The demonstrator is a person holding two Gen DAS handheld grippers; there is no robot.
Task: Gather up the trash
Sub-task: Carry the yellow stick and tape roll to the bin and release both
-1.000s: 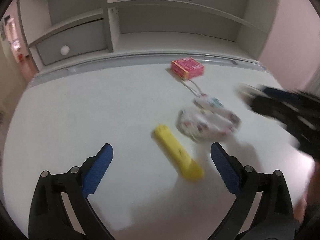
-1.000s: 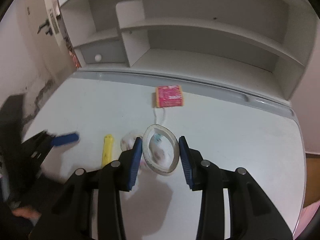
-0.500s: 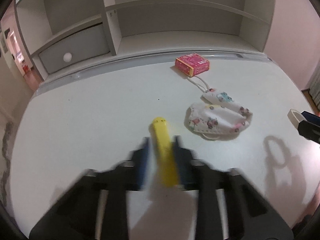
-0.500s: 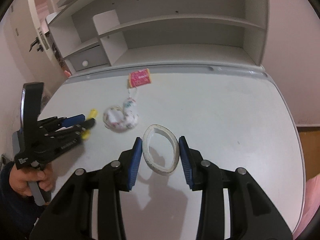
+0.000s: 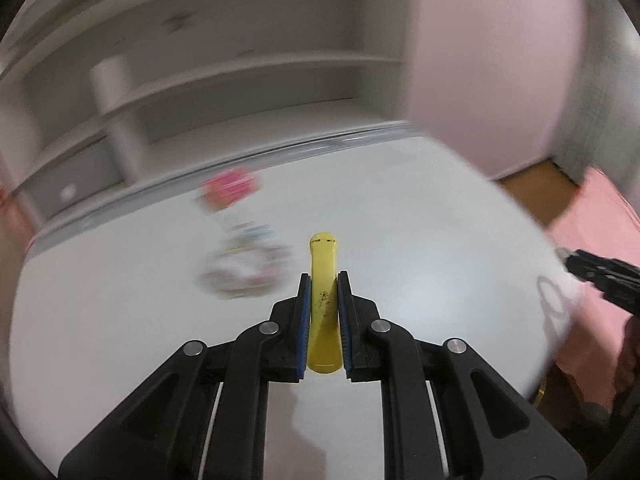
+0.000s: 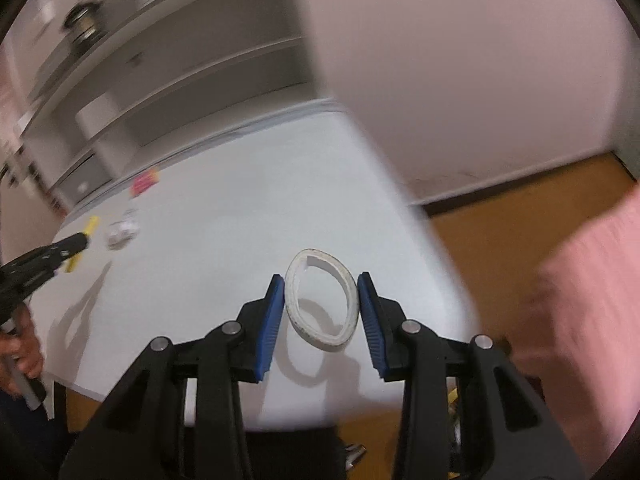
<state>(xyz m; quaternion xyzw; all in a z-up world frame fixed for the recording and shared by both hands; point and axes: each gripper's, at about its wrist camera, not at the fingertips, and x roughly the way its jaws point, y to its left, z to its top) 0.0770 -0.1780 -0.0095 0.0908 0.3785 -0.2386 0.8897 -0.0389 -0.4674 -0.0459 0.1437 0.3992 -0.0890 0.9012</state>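
My left gripper point(image 5: 323, 280) is shut on a long yellow plastic piece point(image 5: 323, 272) and holds it above the white table point(image 5: 420, 240). My right gripper point(image 6: 322, 286) is shut on a white ring of tape point(image 6: 320, 300), held above the table's right front corner. A patterned face mask point(image 5: 244, 268) lies on the table left of the yellow piece, blurred. A pink box point(image 5: 230, 188) lies behind it near the shelf. In the right wrist view the left gripper point(image 6: 60, 250) with the yellow piece point(image 6: 82, 242) shows at far left.
A white shelf unit point(image 5: 224, 92) with a drawer stands along the table's back edge. A pink wall point(image 6: 480, 60) rises on the right. Wooden floor point(image 6: 500, 216) and pink fabric point(image 6: 592, 280) lie beyond the table's right edge.
My left gripper closed on the yellow piece and lifted it, swinging right. My right gripper carried the white ring rightward, to the table's right corner.
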